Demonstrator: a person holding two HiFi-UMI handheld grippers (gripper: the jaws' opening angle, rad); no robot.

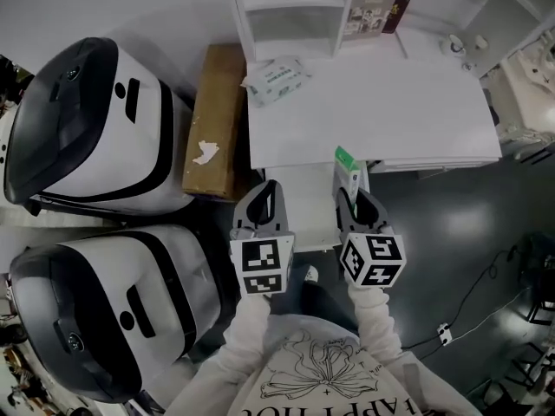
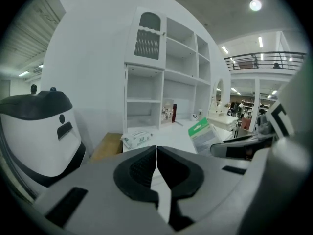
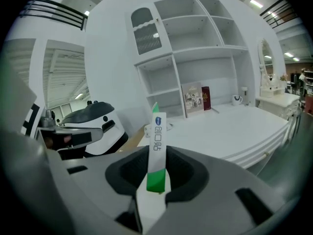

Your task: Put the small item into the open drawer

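While I clamp my right gripper [image 3: 157,153] on the thin green-and-white packet [image 3: 157,131], the pack stands upright and edge-on between the black jaws, its printed end poking up above them. My left gripper [image 2: 156,148] is clenched on nothing, its pads pressed together, and it sits just beside the right one, level with it.

From the head view, both grippers point at the front edge of the white desk [image 1: 390,102]. Between them a white drawer [image 1: 308,206] sticks out from under that edge, pulled open. The packet is up in the air by the drawer's right side, right at the desk's front edge, not inside the drawer yet.

On the desk, a soft white pack of wipes [image 1: 276,78] lies near the left edge, towards the back. White shelves [image 1: 290,7] rise along the back edge. A long brown cardboard box [image 1: 212,120] stands against the desk's left edge, and two big white-and-black machines [image 1: 87,120] sit further left.
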